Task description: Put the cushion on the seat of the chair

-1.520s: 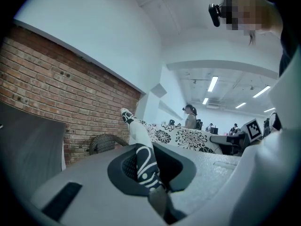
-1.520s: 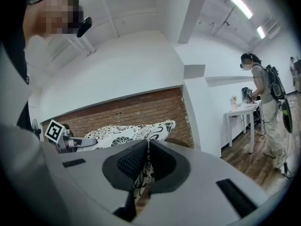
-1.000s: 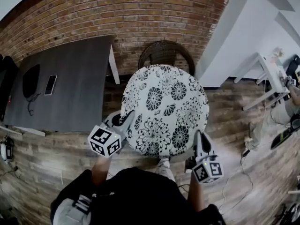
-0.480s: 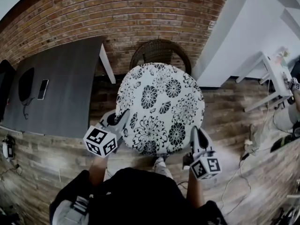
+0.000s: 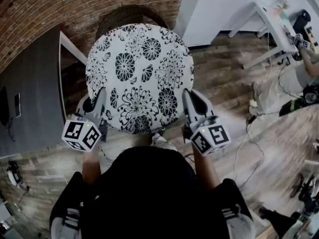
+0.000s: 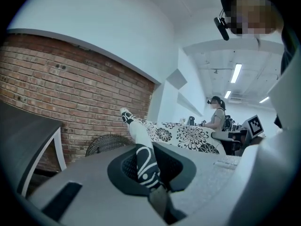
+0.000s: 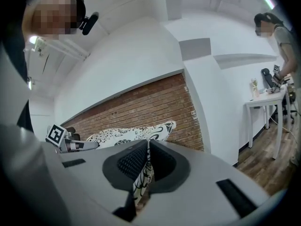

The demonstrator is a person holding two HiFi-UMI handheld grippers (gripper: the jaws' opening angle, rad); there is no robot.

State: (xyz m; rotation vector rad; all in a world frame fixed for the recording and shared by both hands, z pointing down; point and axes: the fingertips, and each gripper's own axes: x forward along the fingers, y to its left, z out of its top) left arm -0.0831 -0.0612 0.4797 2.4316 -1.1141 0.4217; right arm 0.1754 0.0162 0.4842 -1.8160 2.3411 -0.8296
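Head view: a round, flower-print cushion (image 5: 139, 76) is held up flat between two grippers in front of the person. The left gripper (image 5: 101, 94) bites its near-left rim and the right gripper (image 5: 188, 96) its near-right rim. The cushion covers most of a wicker chair (image 5: 127, 14), whose curved back shows just past the cushion's far edge. A dark desk (image 5: 35, 83) with a phone (image 5: 16, 104) on it stands to the left by a brick wall (image 5: 65, 4), and a white table (image 5: 266, 19) stands at the upper right on the wooden floor (image 5: 229, 83).

Left gripper view: the left gripper (image 6: 148, 173) has its jaws clamped tight on the cushion's (image 6: 188, 136) edge, a fold of black-and-white fabric pinched between the pads. The rest of the cushion stretches away to the right, toward the right gripper's marker cube (image 6: 254, 124). The chair (image 6: 106, 144) sits lower, beyond the jaws and apart from the cushion. A second person (image 6: 217, 116) stands in the background.

Right gripper view: the right gripper (image 7: 145, 171) is likewise closed on the cushion (image 7: 127, 134), its hem squeezed between the ribbed pads. The cushion runs off to the left, where the left gripper's marker cube (image 7: 56, 134) shows. The white table (image 7: 265, 100) is at the right.
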